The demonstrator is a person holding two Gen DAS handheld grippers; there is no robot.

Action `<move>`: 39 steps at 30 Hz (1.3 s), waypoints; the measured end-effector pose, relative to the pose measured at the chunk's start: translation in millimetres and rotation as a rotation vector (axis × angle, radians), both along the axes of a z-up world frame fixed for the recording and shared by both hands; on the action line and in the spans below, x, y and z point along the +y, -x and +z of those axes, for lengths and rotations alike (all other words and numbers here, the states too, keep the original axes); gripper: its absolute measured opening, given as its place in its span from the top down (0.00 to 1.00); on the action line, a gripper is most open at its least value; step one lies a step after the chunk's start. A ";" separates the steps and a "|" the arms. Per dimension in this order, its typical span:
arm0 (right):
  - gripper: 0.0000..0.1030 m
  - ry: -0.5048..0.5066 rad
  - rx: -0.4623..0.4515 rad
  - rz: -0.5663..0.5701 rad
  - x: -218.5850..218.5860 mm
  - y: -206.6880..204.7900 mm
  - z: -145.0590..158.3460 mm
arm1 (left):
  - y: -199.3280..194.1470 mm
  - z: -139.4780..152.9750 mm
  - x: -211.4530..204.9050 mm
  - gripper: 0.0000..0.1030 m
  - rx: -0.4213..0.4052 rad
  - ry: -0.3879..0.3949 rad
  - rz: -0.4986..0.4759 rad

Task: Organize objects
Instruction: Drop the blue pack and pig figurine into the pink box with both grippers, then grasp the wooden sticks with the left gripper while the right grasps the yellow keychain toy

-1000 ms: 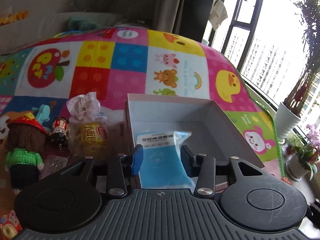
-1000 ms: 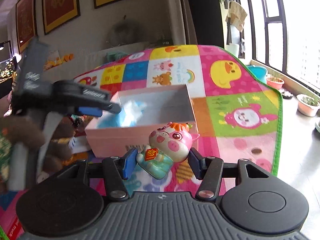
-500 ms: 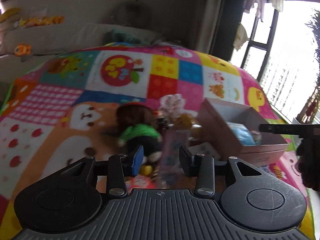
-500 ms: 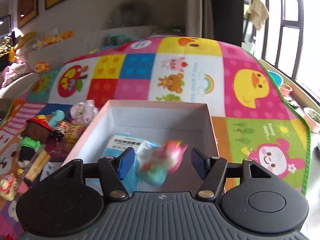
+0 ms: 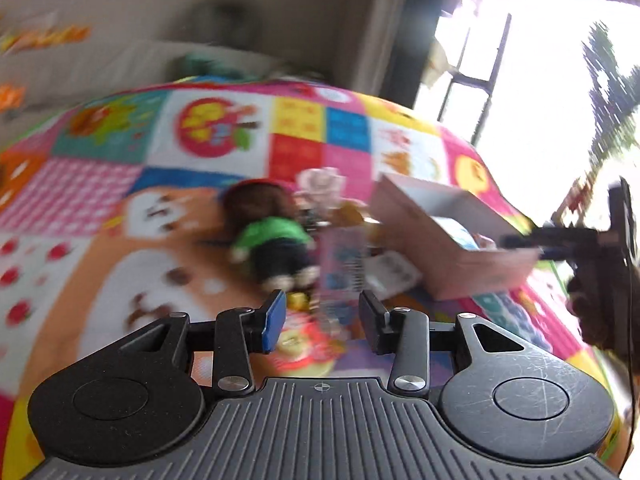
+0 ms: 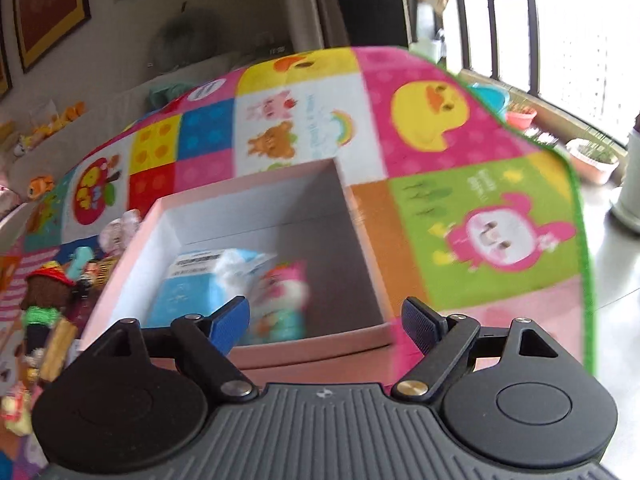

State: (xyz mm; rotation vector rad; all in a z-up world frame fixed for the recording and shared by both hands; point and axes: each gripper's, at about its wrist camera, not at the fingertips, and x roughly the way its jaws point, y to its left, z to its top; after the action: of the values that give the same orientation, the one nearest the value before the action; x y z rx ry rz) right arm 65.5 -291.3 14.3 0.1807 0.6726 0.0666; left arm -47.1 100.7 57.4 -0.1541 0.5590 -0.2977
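A pink box [image 6: 320, 354] sits on the play mat; it also shows in the left wrist view [image 5: 444, 264]. Inside lie a blue tissue pack [image 6: 192, 292] and a pink pig toy [image 6: 282, 304]. My right gripper [image 6: 326, 320] is open and empty above the box's near wall, the pig just beyond its left finger. My left gripper [image 5: 322, 322] is open and empty over the loose items: a doll in a green sweater [image 5: 276, 240], a clear flat package [image 5: 342, 264] and a small yellow-red toy [image 5: 304, 344]. The left view is blurred.
The mat [image 6: 480, 208] ends in a green edge at the right, with bare floor and plant pots [image 6: 592, 156] beyond. More small items [image 6: 116, 232] lie left of the box. The right gripper appears at the right in the left view [image 5: 560, 238].
My right gripper carried the pig toy over the box, opened and let it go; the pig now lies inside. My left gripper swung left from the box to the loose items.
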 end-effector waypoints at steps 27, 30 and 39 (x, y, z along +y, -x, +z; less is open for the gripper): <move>0.11 0.176 -0.146 0.365 96.8 120.3 6.6 | -37.3 2.7 -0.6 0.74 0.107 0.171 0.074; 0.11 0.152 -0.102 0.441 124.7 121.8 0.5 | -11.0 11.6 28.6 0.74 0.098 0.159 0.124; 0.13 0.084 -0.007 0.674 240.0 116.8 -10.2 | 33.0 -1.5 98.8 0.74 0.130 0.201 0.288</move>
State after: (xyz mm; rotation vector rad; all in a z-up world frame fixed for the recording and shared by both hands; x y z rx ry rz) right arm -51.3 -51.2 4.1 -0.1342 0.7048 0.6835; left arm -80.1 199.4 55.9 -0.4470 0.6265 -0.0625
